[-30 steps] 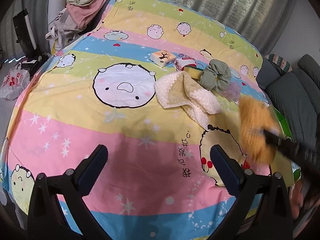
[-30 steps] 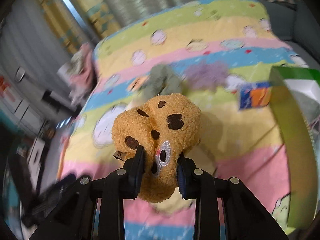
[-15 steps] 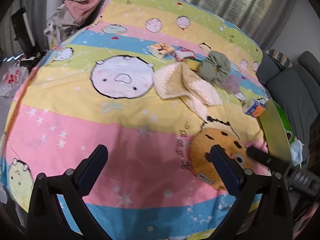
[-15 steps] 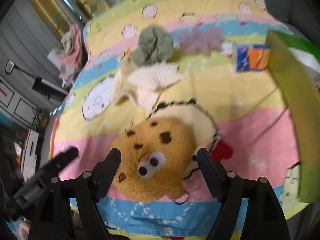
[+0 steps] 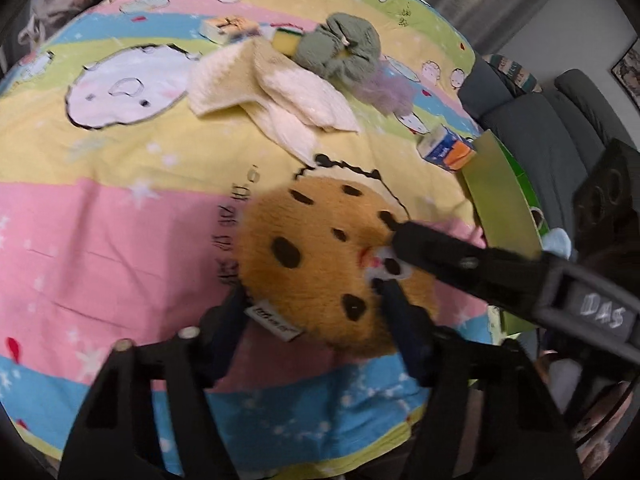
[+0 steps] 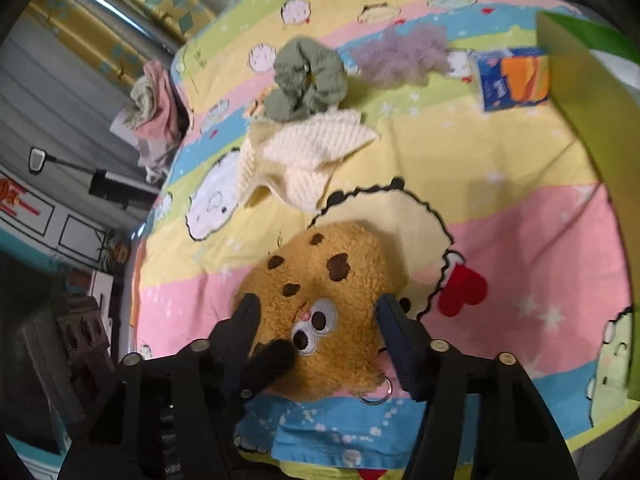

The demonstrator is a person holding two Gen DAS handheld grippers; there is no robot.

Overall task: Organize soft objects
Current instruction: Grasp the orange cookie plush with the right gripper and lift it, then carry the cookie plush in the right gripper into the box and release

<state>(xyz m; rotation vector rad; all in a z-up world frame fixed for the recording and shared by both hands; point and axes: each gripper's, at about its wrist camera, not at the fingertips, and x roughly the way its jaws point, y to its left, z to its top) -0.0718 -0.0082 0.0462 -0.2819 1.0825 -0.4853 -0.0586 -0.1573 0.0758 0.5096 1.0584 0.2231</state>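
Observation:
A brown cookie plush [image 5: 320, 256] with dark spots lies flat on the striped cartoon bed sheet [image 5: 120, 220]; it also shows in the right wrist view [image 6: 328, 300]. My left gripper [image 5: 316, 312] is open, its fingers straddling the plush's near edge. My right gripper [image 6: 316, 320] is open, its fingers on either side of the plush. The right gripper's finger [image 5: 440, 256] reaches over the plush's face in the left wrist view. Further back lie a cream knit cloth [image 5: 272, 88], a green scrunchie [image 5: 340, 46] and a purple fluffy piece [image 5: 386, 90].
A green box [image 5: 504, 204] stands at the bed's right edge, with a blue and orange tissue pack [image 5: 446, 148] beside it. A small printed box [image 5: 226, 28] and a yellow sponge [image 5: 286, 40] lie at the back. Clothes [image 6: 154, 112] are piled beyond the bed. A grey sofa [image 5: 552, 136] is at the right.
The right gripper lowered the plush onto the bed and opened. The left gripper has moved forward and right, up to the plush, so both now straddle it.

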